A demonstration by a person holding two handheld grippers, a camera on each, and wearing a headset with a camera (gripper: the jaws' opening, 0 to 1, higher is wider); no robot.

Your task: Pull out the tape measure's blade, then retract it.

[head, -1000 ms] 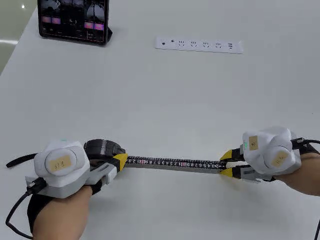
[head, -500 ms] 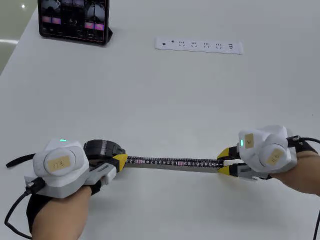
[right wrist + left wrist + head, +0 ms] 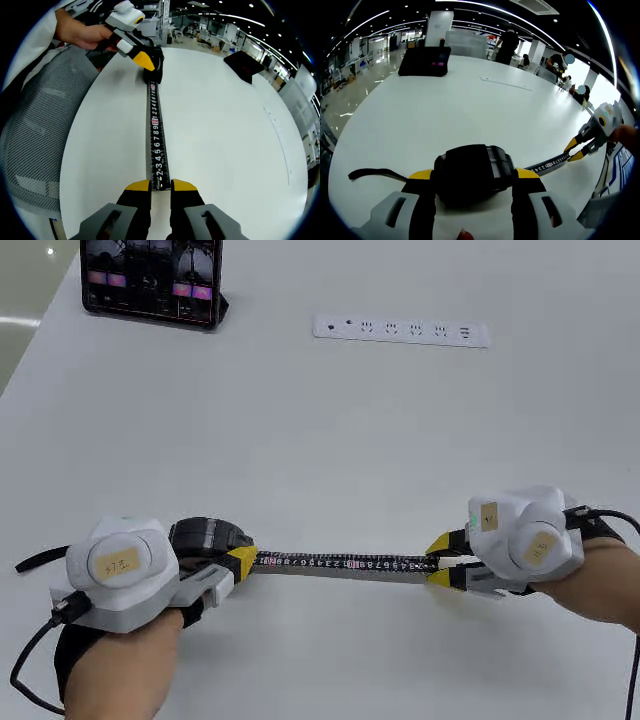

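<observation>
Left gripper (image 3: 236,567) has its 2 jaws closed around the black case (image 3: 205,537) of the tape measure, which sits on the white table (image 3: 350,440) near the person's left side. The right gripper (image 3: 440,562) has its jaws almost together, and they pinch the free end of the blade (image 3: 340,563).

As I judge it, the 1st part of the task is done or nearly done: a good stretch of blade is out between the 2 grippers. The retraction is not yet done, and the blade must go back into the case.

In the head view, the blade's long axis runs across the table from left to right, from the case to the right gripper. It looks straight, with its printed face up. Whether it touches the table I cannot tell.
</observation>
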